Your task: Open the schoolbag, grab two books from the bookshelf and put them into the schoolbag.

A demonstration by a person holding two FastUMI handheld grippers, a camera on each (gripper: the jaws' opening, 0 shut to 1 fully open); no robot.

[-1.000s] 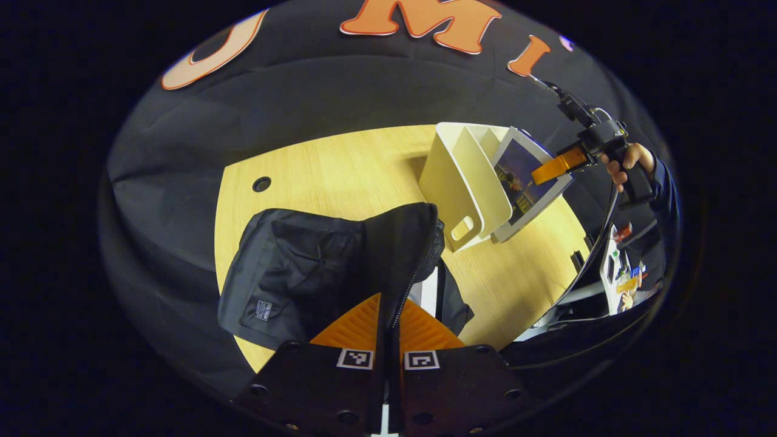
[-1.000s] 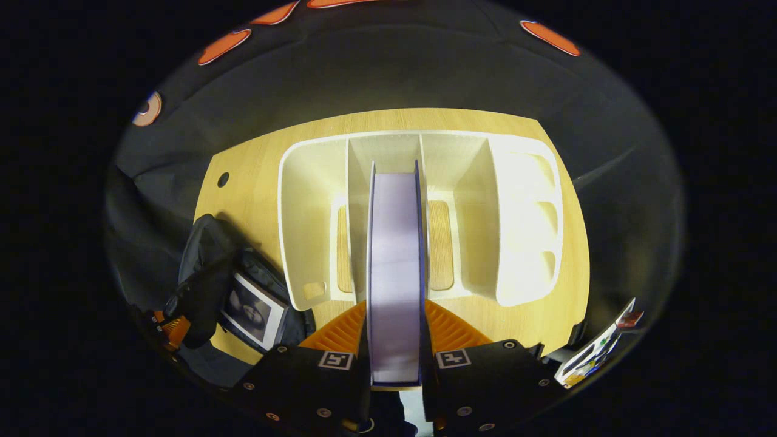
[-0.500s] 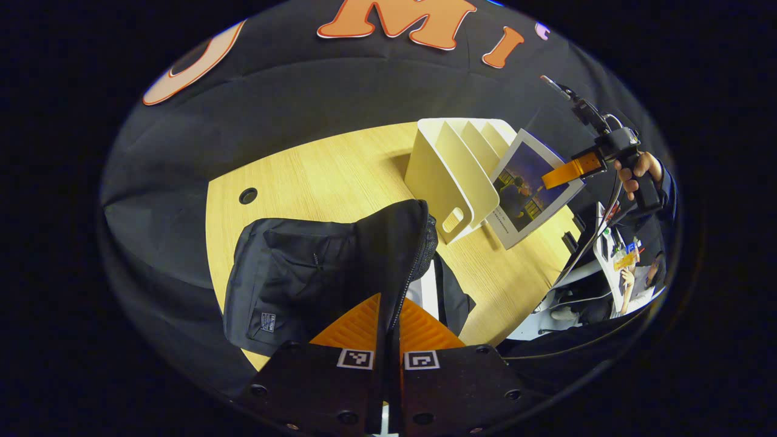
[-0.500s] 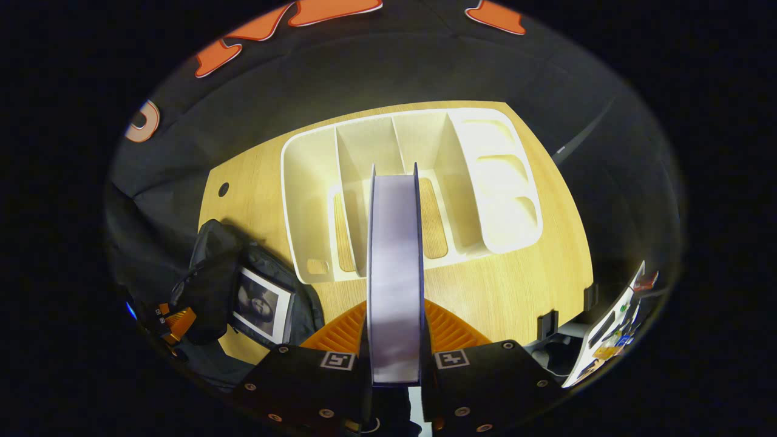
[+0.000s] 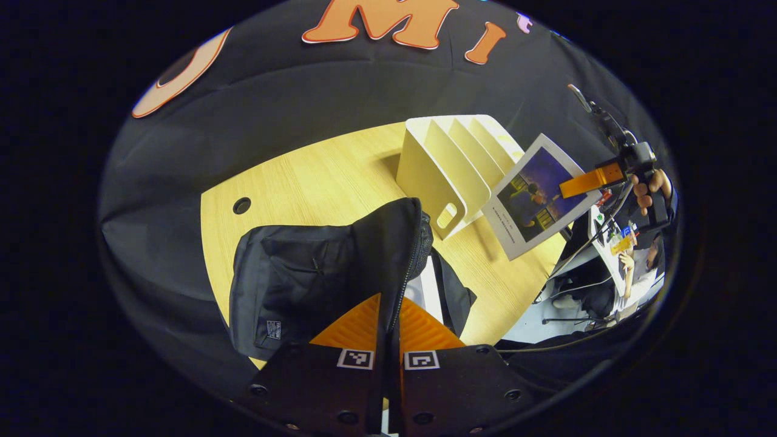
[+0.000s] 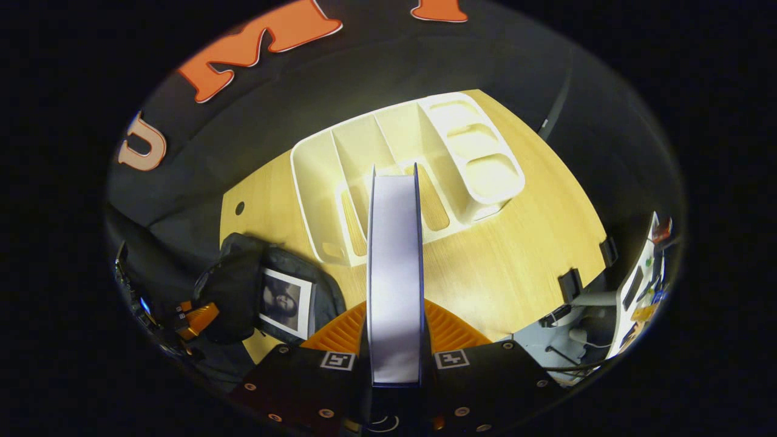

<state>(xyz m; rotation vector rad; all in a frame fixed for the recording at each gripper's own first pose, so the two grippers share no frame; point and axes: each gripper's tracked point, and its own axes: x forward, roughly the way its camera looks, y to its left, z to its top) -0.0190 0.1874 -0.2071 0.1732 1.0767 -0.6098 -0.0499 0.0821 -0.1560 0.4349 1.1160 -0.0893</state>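
Note:
The black schoolbag (image 5: 291, 279) lies on the wooden table (image 5: 303, 182), and my left gripper (image 5: 388, 306) is shut on its zippered flap (image 5: 397, 243), holding it up. In the right gripper view the bag (image 6: 234, 285) stands open with one book (image 6: 285, 301) lying inside, the left gripper (image 6: 197, 318) beside it. My right gripper (image 6: 394, 312) is shut on a second book (image 6: 394, 267), seen edge-on. In the left gripper view that book (image 5: 534, 200) hangs in the air right of the white bookshelf (image 5: 449, 164), with the right gripper (image 5: 586, 182) on its top corner.
The bookshelf (image 6: 315, 176) has several slots and stands at the table's far side. A round cable hole (image 5: 241, 205) sits near the left edge. Black clamps (image 6: 570, 282) grip the right edge, with a cluttered desk (image 5: 619, 243) beyond it.
My right gripper has drawn the book out of the bookshelf and carried it away to the right, above the table. The left gripper keeps hold of the bag's flap.

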